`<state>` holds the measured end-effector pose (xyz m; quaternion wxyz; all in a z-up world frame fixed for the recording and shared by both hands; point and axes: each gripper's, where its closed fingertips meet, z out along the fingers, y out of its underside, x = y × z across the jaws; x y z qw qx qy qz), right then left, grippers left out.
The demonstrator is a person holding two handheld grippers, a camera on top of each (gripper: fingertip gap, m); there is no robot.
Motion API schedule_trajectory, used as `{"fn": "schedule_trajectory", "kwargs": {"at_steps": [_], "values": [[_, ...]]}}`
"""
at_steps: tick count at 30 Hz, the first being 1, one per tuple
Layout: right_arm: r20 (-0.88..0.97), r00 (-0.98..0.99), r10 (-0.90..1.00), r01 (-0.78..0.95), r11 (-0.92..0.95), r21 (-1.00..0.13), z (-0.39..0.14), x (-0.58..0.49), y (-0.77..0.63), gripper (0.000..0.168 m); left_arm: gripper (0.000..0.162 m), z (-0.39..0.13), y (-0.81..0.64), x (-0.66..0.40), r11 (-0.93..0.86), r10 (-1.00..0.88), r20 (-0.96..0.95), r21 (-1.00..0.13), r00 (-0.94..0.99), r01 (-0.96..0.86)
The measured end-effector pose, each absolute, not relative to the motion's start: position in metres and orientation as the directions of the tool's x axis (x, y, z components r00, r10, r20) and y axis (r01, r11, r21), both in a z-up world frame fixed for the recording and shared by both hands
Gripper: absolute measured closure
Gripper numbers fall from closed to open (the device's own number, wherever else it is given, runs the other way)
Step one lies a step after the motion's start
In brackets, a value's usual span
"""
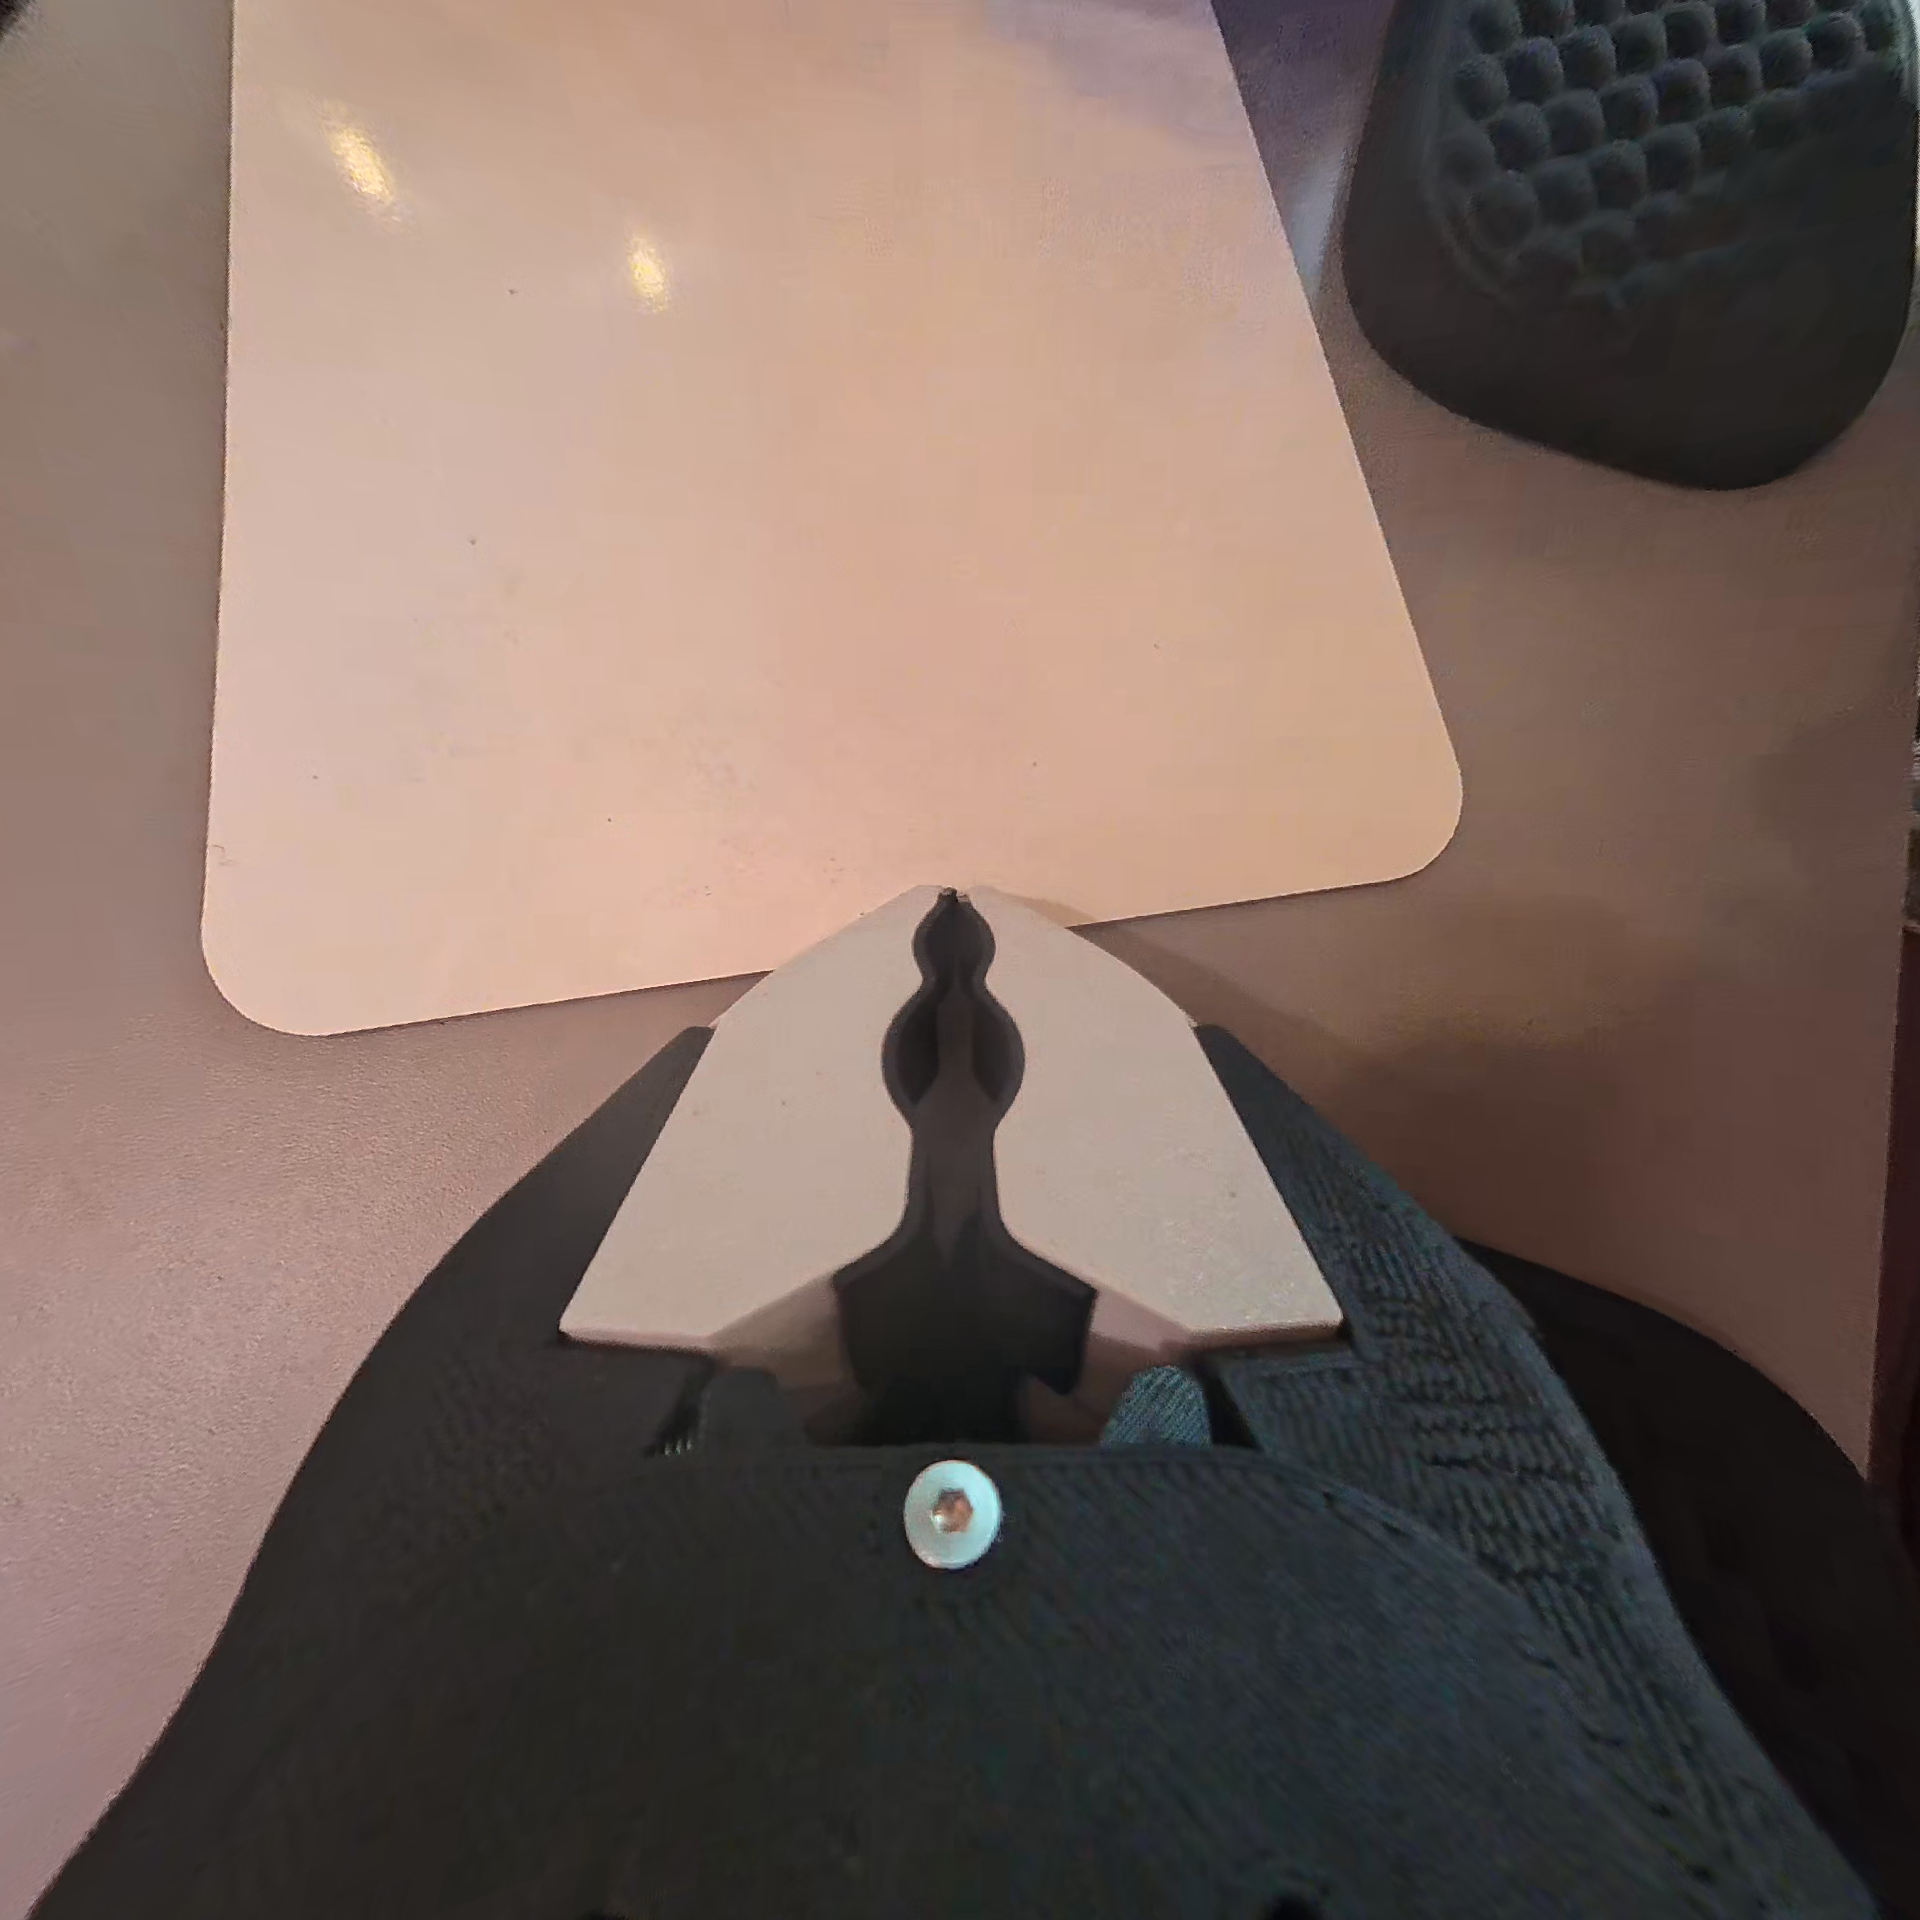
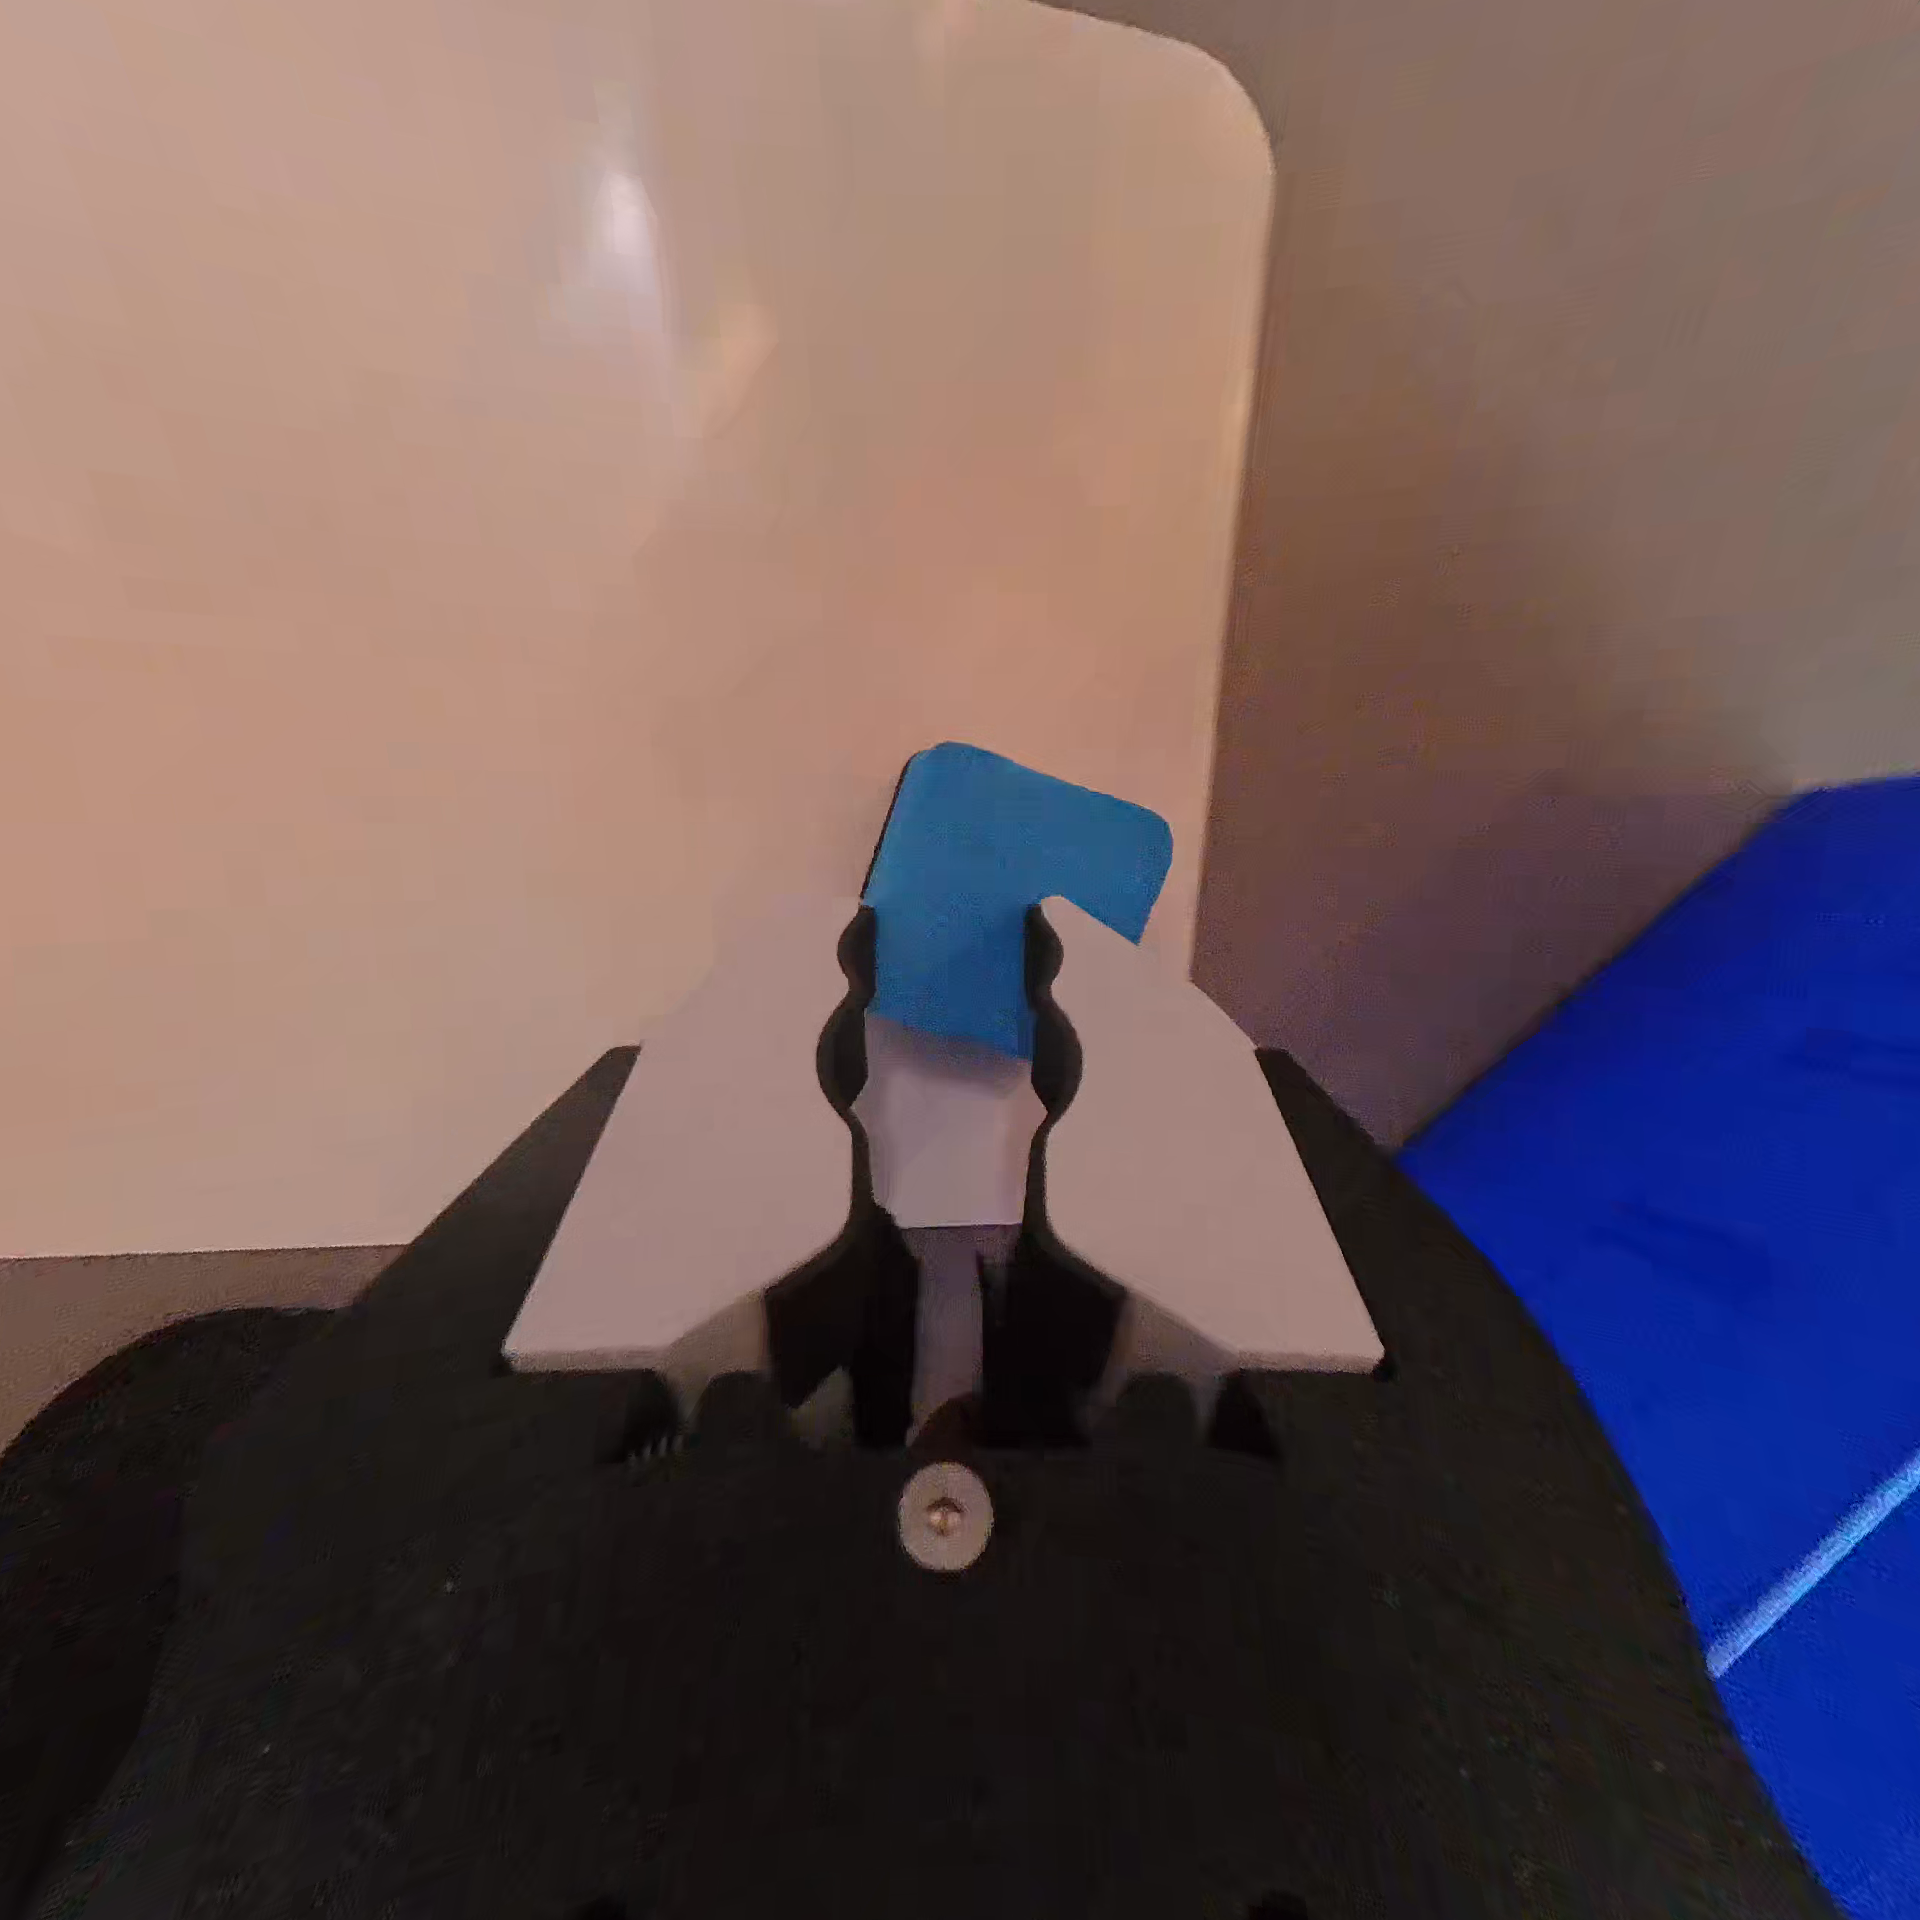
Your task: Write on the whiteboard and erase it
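Right claw (image 2: pixel 951 935) is clamped on the blue eraser (image 2: pixel 1013 862), low over the whiteboard (image 2: pixel 623 623) lying flat on the desk (image 1: pixel 104 1143). Left claw (image 1: pixel 954 896) pinched together, empty, at the board's near edge. Eraser looks light, soft; grip its sides.

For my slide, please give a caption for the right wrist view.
Right claw grips a blue eraser over the blank whiteboard.

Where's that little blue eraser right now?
In the right wrist view, the blue eraser is pinched in the right gripper, over the whiteboard near its right edge.
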<state>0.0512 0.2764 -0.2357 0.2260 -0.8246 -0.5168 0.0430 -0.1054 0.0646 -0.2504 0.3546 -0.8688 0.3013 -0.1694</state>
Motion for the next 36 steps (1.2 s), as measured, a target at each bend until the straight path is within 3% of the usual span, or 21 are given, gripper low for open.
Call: {"fn": "schedule_trajectory", "kwargs": {"at_steps": [2,7,10,14,18,21,23,27,31,36], "values": [[0.148,0.455,0.878,0.830,-0.357,-0.428,-0.235,0.048,0.266,0.140,0.161,-0.250,0.065,-0.105,-0.567,-0.643,0.082,-0.718,0.761,-0.402],[0.078,0.062,0.995,0.864,-0.015,-0.503,-0.233,-0.024,0.124,0.140,0.160,-0.250,0.065,-0.105,-0.567,-0.644,0.083,-0.719,0.760,-0.402],[0.111,-0.023,0.994,0.868,0.075,-0.491,-0.231,-0.032,0.099,0.138,0.161,-0.250,0.064,-0.105,-0.561,-0.649,0.074,-0.719,0.757,-0.411],[0.028,0.072,0.997,0.798,-0.041,-0.601,-0.212,-0.032,0.114,0.105,0.160,-0.250,0.063,-0.104,-0.555,-0.653,0.066,-0.720,0.754,-0.418],[0.020,0.095,0.995,0.814,-0.067,-0.577,-0.222,-0.027,0.107,0.093,0.161,-0.250,0.063,-0.104,-0.559,-0.654,0.077,-0.719,0.753,-0.412],[0.028,0.103,0.994,0.835,-0.071,-0.546,-0.240,-0.029,0.103,0.095,0.160,-0.250,0.063,-0.104,-0.552,-0.657,0.064,-0.720,0.751,-0.421],[0.074,0.118,0.990,0.826,-0.056,-0.560,-0.241,-0.032,0.109,0.114,0.160,-0.250,0.063,-0.104,-0.551,-0.657,0.061,-0.720,0.751,-0.423],[0.202,0.253,0.946,0.780,-0.076,-0.621,-0.207,-0.037,0.170,0.114,0.161,-0.250,0.063,-0.104,-0.553,-0.658,0.068,-0.720,0.750,-0.420],[0.272,0.508,0.817,0.740,-0.252,-0.624,-0.188,-0.019,0.298,0.114,0.161,-0.250,0.061,-0.103,-0.544,-0.667,0.062,-0.721,0.742,-0.428],[0.195,0.697,0.690,0.665,-0.520,-0.536,-0.225,0.025,0.390,0.114,0.161,-0.250,0.060,-0.103,-0.551,-0.667,0.079,-0.723,0.741,-0.418]]}}
